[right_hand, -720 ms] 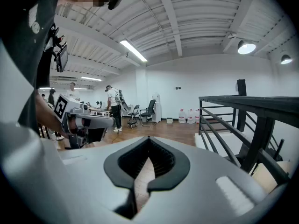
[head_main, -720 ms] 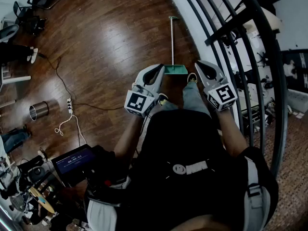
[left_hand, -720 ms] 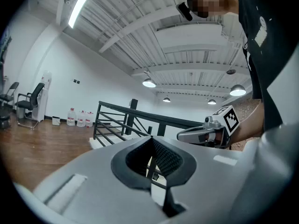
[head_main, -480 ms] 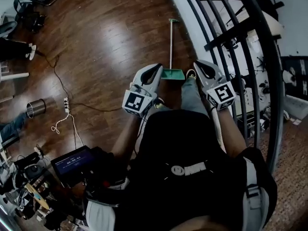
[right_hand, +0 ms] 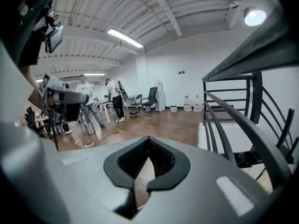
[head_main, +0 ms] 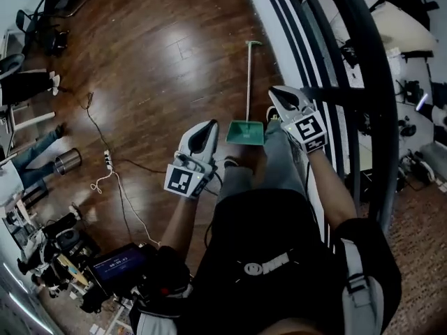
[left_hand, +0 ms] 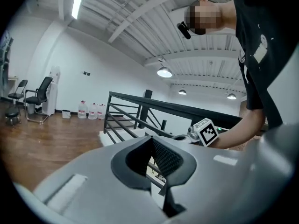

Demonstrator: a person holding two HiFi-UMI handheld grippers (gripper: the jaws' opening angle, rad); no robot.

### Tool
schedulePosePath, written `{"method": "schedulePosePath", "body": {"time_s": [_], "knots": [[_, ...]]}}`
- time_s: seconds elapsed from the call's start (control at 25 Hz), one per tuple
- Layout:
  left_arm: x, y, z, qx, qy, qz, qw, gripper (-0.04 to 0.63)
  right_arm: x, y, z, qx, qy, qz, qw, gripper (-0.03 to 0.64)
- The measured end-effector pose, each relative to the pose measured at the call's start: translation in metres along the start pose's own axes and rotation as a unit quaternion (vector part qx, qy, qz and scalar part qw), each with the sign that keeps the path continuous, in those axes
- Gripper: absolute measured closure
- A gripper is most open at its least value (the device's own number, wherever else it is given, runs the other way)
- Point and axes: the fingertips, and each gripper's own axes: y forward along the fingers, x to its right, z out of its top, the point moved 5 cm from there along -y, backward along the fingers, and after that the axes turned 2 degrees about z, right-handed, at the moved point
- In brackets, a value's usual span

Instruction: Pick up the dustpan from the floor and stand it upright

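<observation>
A green dustpan (head_main: 246,132) lies flat on the wooden floor, and its long thin handle (head_main: 248,75) runs away from me toward the white ledge. In the head view my left gripper (head_main: 207,125) hangs just left of the pan, shut with nothing in it. My right gripper (head_main: 274,90) is to the right of the handle, above the pan and close to the railing, shut and empty too. In the left gripper view the left gripper (left_hand: 150,138) shows its jaws meeting, and so does the right gripper (right_hand: 148,139) in the right gripper view. Neither gripper view shows the dustpan.
A black curved railing (head_main: 349,82) and a white ledge (head_main: 272,26) run along the right. A power strip with its cable (head_main: 106,160), a metal bin (head_main: 68,162) and a lit screen (head_main: 115,262) are on the left. People stand near desks (right_hand: 86,107) farther off.
The head view has swung, so the dustpan sits lower in it. My left gripper has dropped back toward me beside the pan. My right gripper now sits farther along, beside the handle.
</observation>
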Motion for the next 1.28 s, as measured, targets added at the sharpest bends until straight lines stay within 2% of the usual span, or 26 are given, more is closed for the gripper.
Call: {"method": "schedulePosePath", "body": {"time_s": [0.12, 0.24, 0.32, 0.4, 0.52, 0.68, 0.8, 0.88, 1.0, 1.2, 1.28], "knots": [[-0.018, 0.022, 0.011, 0.001, -0.002, 0.027, 0.9996, 0.577, 0.044, 0.033, -0.007, -0.029, 0.018, -0.003, 0.999, 0.614], [-0.048, 0.030, 0.036, -0.018, -0.006, 0.048, 0.9987, 0.577, 0.053, 0.064, 0.001, -0.078, 0.046, -0.006, 0.996, 0.614], [-0.074, 0.037, 0.025, -0.038, -0.021, 0.054, 0.9976, 0.577, 0.055, 0.090, -0.011, -0.116, 0.059, -0.008, 0.991, 0.614], [-0.107, 0.049, -0.017, -0.058, -0.042, 0.063, 0.9954, 0.577, 0.058, 0.129, -0.057, -0.155, 0.077, -0.011, 0.985, 0.614], [-0.160, 0.064, -0.118, -0.073, -0.047, 0.062, 0.9943, 0.577, 0.059, 0.208, -0.168, -0.186, 0.109, -0.028, 0.976, 0.614], [-0.205, 0.073, -0.243, -0.083, -0.020, 0.056, 0.9948, 0.576, 0.076, 0.290, -0.305, -0.182, 0.143, -0.059, 0.971, 0.614], [-0.232, 0.066, -0.312, -0.085, -0.049, 0.067, 0.9930, 0.575, 0.092, 0.337, -0.380, -0.182, 0.171, -0.056, 0.967, 0.607], [-0.252, 0.065, -0.337, -0.078, -0.068, 0.076, 0.9917, 0.575, 0.105, 0.374, -0.413, -0.181, 0.202, -0.042, 0.961, 0.468], [-0.272, 0.062, -0.362, -0.064, -0.079, 0.087, 0.9909, 0.575, 0.132, 0.425, -0.459, -0.182, 0.253, -0.049, 0.949, 0.459], [-0.286, 0.053, -0.393, -0.058, -0.078, 0.097, 0.9905, 0.575, 0.170, 0.484, -0.509, -0.234, 0.254, -0.093, 0.934, 0.443], [-0.286, 0.047, -0.403, -0.057, -0.079, 0.100, 0.9902, 0.575, 0.174, 0.495, -0.512, -0.240, 0.261, -0.097, 0.930, 0.474]]}}
